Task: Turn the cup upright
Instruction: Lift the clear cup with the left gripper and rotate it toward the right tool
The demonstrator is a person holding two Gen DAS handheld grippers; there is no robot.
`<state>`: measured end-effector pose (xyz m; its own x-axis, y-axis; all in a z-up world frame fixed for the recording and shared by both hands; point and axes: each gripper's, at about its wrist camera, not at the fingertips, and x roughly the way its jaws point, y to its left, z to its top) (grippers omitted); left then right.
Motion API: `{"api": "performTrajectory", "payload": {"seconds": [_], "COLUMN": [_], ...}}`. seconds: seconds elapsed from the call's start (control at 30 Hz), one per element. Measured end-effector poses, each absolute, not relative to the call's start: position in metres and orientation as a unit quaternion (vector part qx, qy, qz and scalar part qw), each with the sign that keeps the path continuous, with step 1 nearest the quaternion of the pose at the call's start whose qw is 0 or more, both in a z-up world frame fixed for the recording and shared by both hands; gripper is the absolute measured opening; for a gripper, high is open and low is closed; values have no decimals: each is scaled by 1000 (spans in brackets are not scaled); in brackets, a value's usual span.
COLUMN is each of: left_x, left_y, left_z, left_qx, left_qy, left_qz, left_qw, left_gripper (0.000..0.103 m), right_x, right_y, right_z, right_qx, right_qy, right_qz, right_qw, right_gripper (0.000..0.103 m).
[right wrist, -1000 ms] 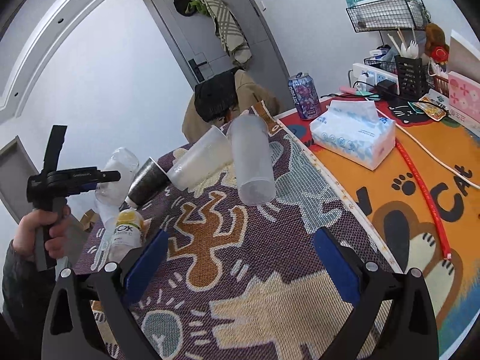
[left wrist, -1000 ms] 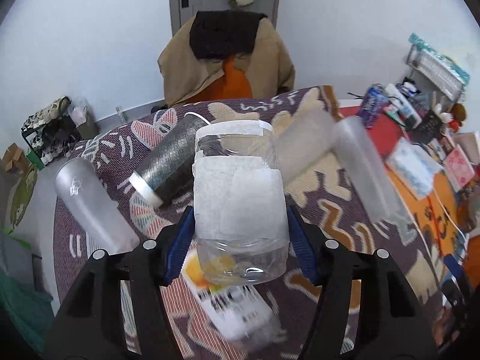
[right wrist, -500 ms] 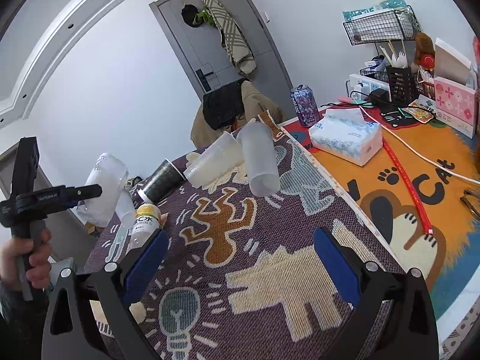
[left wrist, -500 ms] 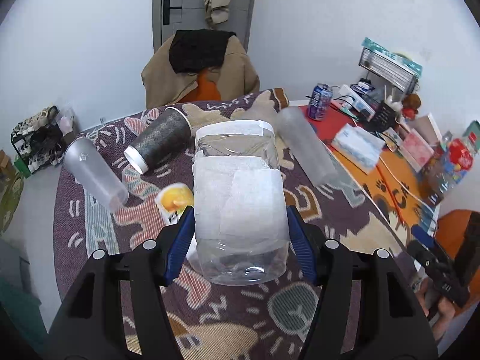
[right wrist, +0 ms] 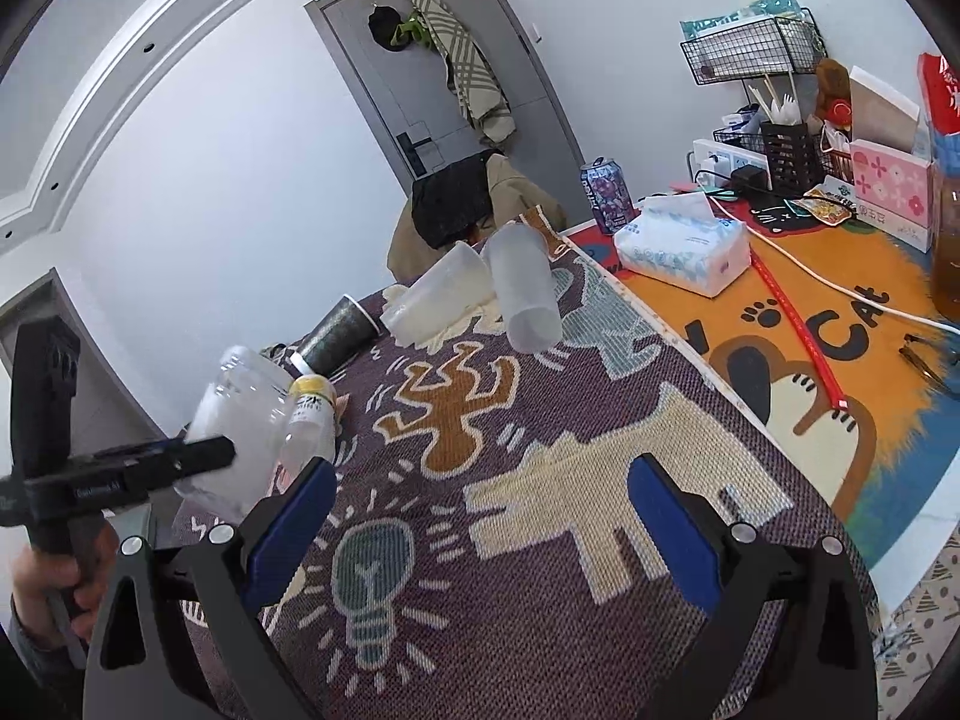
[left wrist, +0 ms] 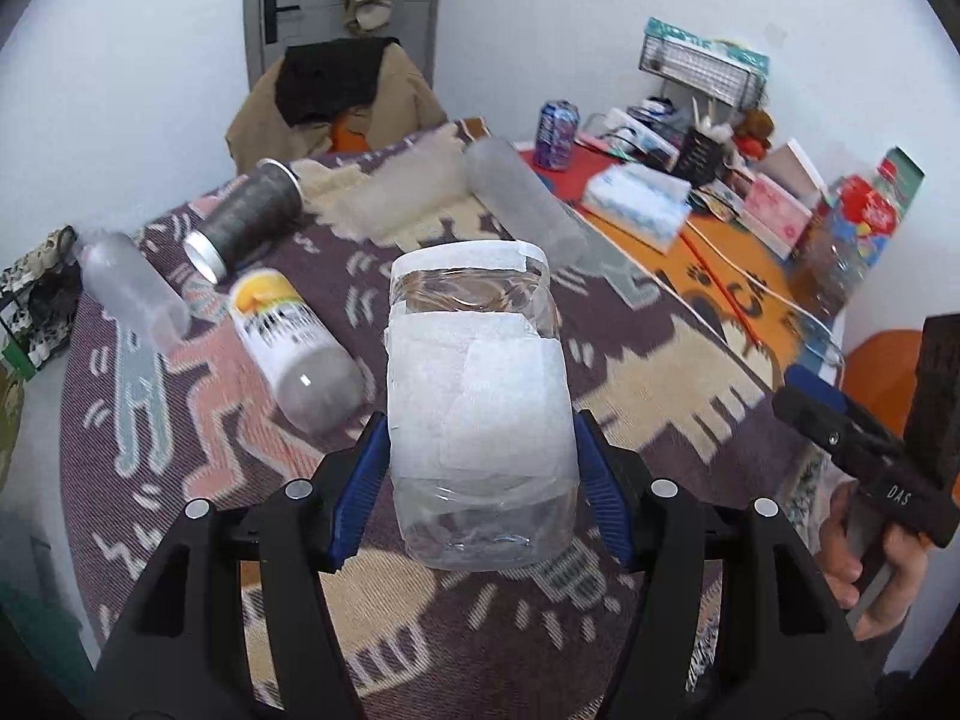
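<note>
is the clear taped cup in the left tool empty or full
Empty: the cup clamped in the left tool shows only its clear base.

Bright even daylight, soft shadows, strong fisheye warp w/ dark corners, slight motion blur.

Clear glossy plastic cup (left wrist: pixel 477 414) showing matt white paper-tape wrap, rim taped too. Left gripper (left wrist: pixel 477 480) pads (left wrist: pixel 360 486) looking like ribbed blue rubber, body matt black plastic. Woven rug (right wrist: pixel 600 480) reading coarse, rough cloth. Frosted plastic tumbler (right wrist: pixel 521 288) looking matt, translucent. Dark cup (left wrist: pixel 249 216) showing textured sleeve, shiny metal-looking rim. Soda can (right wrist: pixel 609 195) gleaming glossy metal.
</note>
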<state>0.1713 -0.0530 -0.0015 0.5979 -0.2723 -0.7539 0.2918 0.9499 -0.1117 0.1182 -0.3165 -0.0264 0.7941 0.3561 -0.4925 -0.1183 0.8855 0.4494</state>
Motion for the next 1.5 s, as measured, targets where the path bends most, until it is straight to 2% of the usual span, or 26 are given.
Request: {"api": "performTrajectory", "payload": {"seconds": [0.5,0.53,0.57,0.6,0.63,1.07,1.5], "left_x": [163,163,163,161,159,143,127], "left_y": [-87,-87,-87,-86,-83,-28,18], "left_z": [-70,-74,-74,-72,-68,-42,-42], "left_qx": [-21,-20,-21,-24,-28,-71,-115], "left_qy": [480,485,487,482,474,428,411], "left_qz": [-204,-201,-199,-201,-201,-155,-128], "left_qw": [853,851,850,853,857,887,895], "left_gripper": [65,69,82,91,93,97,97], "right_x": [107,107,107,108,109,146,216], "right_y": [-312,-312,-312,-311,-310,-278,-224], "right_z": [-43,-44,-45,-47,-48,-69,-91], "right_qx": [221,224,227,231,233,290,291], "right_qy": [328,330,332,336,339,402,519], "right_qz": [155,157,159,163,166,237,267], "right_qw": [905,903,902,898,896,836,758], "right_gripper": [96,96,96,96,96,96,96]}}
